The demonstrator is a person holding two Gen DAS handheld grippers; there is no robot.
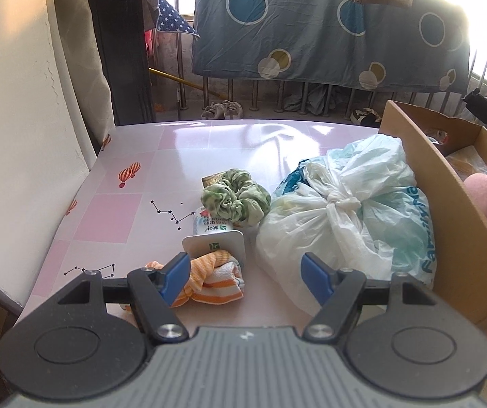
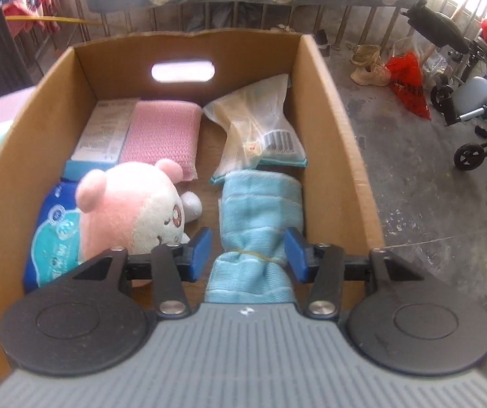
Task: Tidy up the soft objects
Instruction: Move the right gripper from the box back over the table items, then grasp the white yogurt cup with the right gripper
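The left gripper (image 1: 246, 277) hangs open over the near part of the table (image 1: 134, 176), its blue pads well apart with nothing between them. Just past its left pad lies an orange-striped cloth (image 1: 209, 280), bunched up, touching the flat end of a white tube (image 1: 214, 238). Beyond the tube sits a green scrunchie (image 1: 234, 200), resting partly on it. To the right, a knotted plastic bag (image 1: 342, 217) leans against the outer wall of a cardboard box (image 1: 447, 210) at the table's right edge.

The right gripper (image 2: 248, 255) is above the box's near right corner. A rolled blue towel (image 2: 260, 217), bound by a rubber band, lies on the box floor along the right wall, between the pads; whether the right pad touches it cannot be told, and the left pad stands clear, so the jaws look open. In the box's left half lie a pink plush bear (image 2: 134, 200), a blue pack (image 2: 54, 238) under it, and a pink sponge (image 2: 161, 132) toward the far wall. A clear packet (image 2: 260, 125) occupies the far right corner.
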